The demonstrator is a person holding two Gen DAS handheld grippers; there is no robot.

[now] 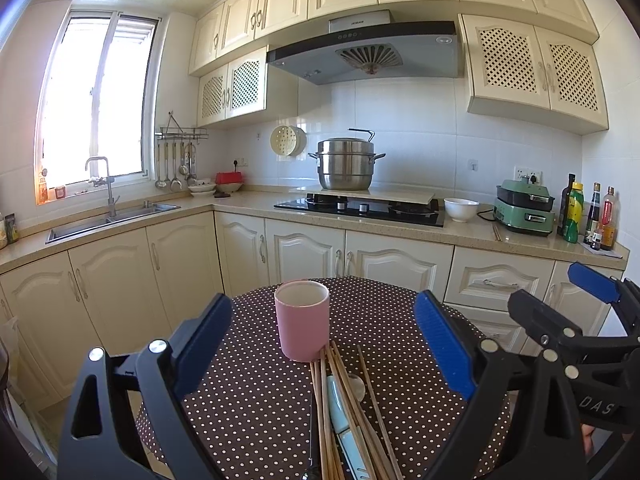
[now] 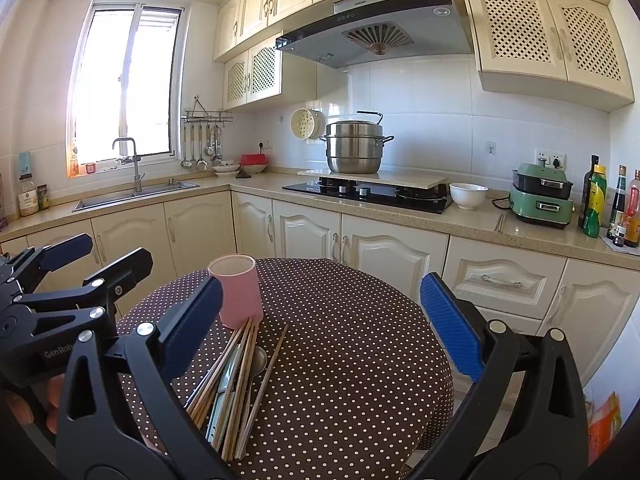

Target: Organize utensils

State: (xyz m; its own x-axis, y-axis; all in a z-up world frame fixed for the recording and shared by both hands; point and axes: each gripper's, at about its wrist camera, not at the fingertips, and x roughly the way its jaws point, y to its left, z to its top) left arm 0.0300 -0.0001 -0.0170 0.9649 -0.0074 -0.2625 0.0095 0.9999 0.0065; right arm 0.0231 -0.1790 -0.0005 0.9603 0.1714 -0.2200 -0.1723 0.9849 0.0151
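**Chopsticks piled loose beside the cup**

Chopsticks [image 1: 340, 396] lie heaped over spoons [image 1: 357, 386] on the dotted table [image 2: 352, 320], touching the pink cup [image 1: 302, 320]. They look light, stiff and prone to roll — best pinched mid-length. Left gripper [image 1: 324, 344] and right gripper [image 2: 320, 320] hover spread wide, holding nothing.

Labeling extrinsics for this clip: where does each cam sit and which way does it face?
Left wrist: sits on the left tool, looks forward over the polka-dot table at the pink cup, chopsticks and kitchen counter; both own fingers spread apart, right tool at right edge.
Right wrist: sits on the right tool, same heading, from further right; own fingers apart, left tool and fingertips of a hand at left.
Shared: pink cup, chopsticks, table, stove, steel pot.
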